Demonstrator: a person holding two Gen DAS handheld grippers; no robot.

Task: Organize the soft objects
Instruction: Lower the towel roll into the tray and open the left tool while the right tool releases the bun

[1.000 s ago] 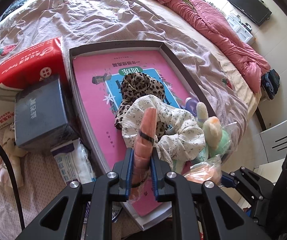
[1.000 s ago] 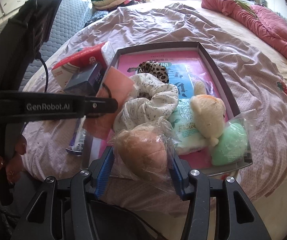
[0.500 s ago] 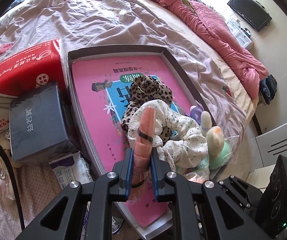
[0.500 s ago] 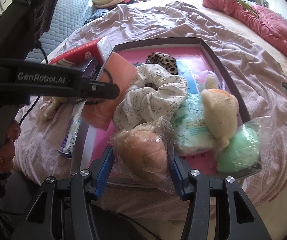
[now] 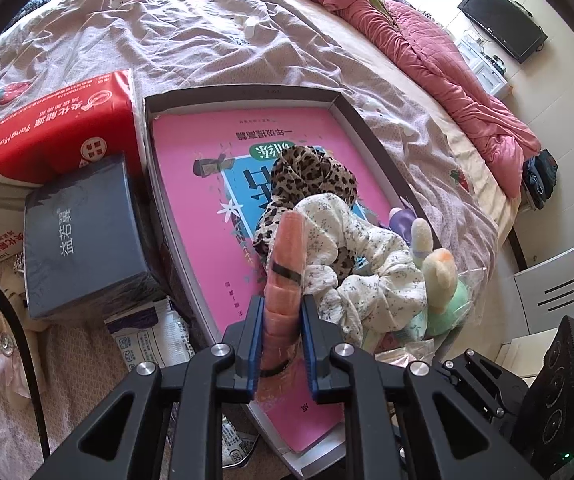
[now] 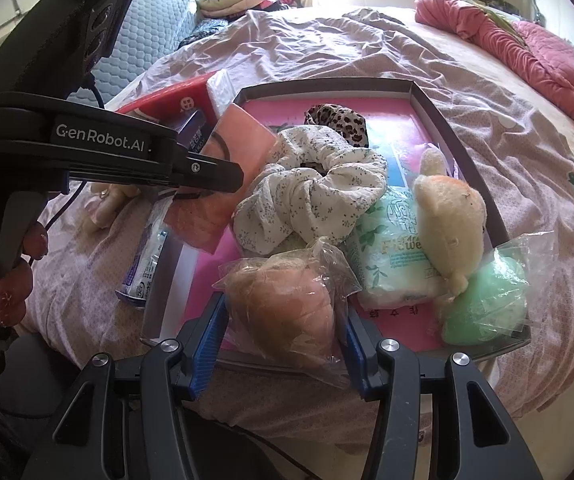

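Observation:
My left gripper is shut on a flat orange cloth pad with a black band, held edge-up above the grey tray; the same pad hangs over the tray's left side in the right wrist view, where the left gripper comes in from the left. My right gripper is shut on a bagged peach soft toy at the tray's near edge. In the tray lie a white floral scrunchie, a leopard scrunchie, a tissue pack, a cream plush and a bagged green toy.
A pink book lines the tray. Left of it sit a red tissue package, a dark box and a small wipes packet. A pink quilt lies along the bed's far side. A hand grips the left tool.
The left gripper and its orange pad have edged slightly over the tray toward the scrunchies. The right gripper keeps its hold on the bagged peach toy with little shift.

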